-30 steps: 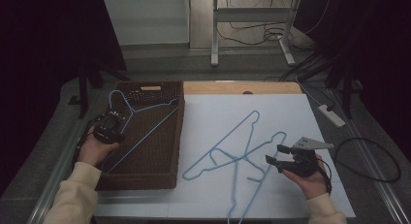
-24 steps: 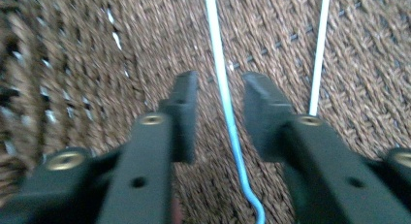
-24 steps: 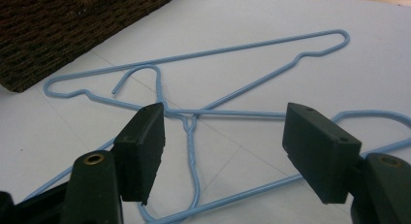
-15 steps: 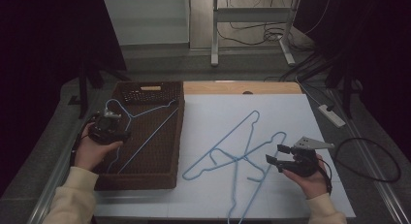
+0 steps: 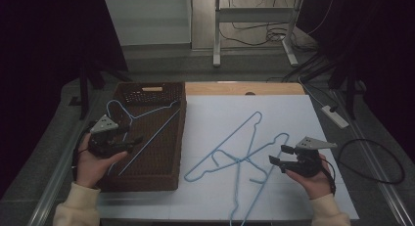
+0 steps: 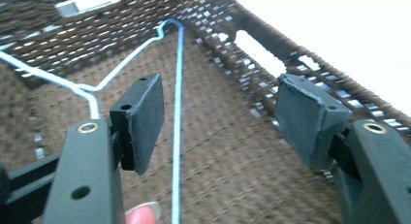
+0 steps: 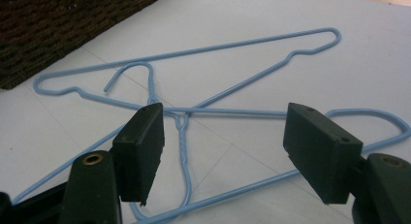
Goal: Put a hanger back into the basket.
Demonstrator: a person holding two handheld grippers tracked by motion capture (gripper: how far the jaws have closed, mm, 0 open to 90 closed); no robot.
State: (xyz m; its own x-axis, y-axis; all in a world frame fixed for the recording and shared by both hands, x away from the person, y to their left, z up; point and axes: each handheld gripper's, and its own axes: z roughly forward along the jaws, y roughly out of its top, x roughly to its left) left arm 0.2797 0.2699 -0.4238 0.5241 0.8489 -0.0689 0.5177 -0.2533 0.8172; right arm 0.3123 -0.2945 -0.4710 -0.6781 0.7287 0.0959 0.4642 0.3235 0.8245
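Observation:
A brown woven basket [image 5: 156, 169] stands at the left of the table, and a blue wire hanger [image 5: 151, 140] lies loose inside it. My left gripper [image 5: 133, 144] hovers over the basket's left side. Its jaws have just been opening and now stand open. In the left gripper view the hanger [image 6: 178, 112] runs along the basket floor [image 6: 232, 151] below the gap of the left gripper [image 6: 218, 117], untouched by the pads. Two crossed blue hangers [image 5: 244, 133] [image 5: 259, 187] lie on the white sheet. My right gripper [image 5: 277, 154] [image 7: 223, 146] stands open just right of them, nothing between its jaws.
The white sheet [image 5: 215, 113] covers the table right of the basket, with a wooden strip [image 5: 235, 88] along its far edge. A white power strip [image 5: 335, 116] and a looped black cable [image 5: 377, 160] lie at the right. Desk legs [image 5: 215, 35] stand beyond.
The left gripper has opened and let go of the hanger, then drawn back toward the person and up. The hanger now rests in the basket. The right gripper has stayed put.

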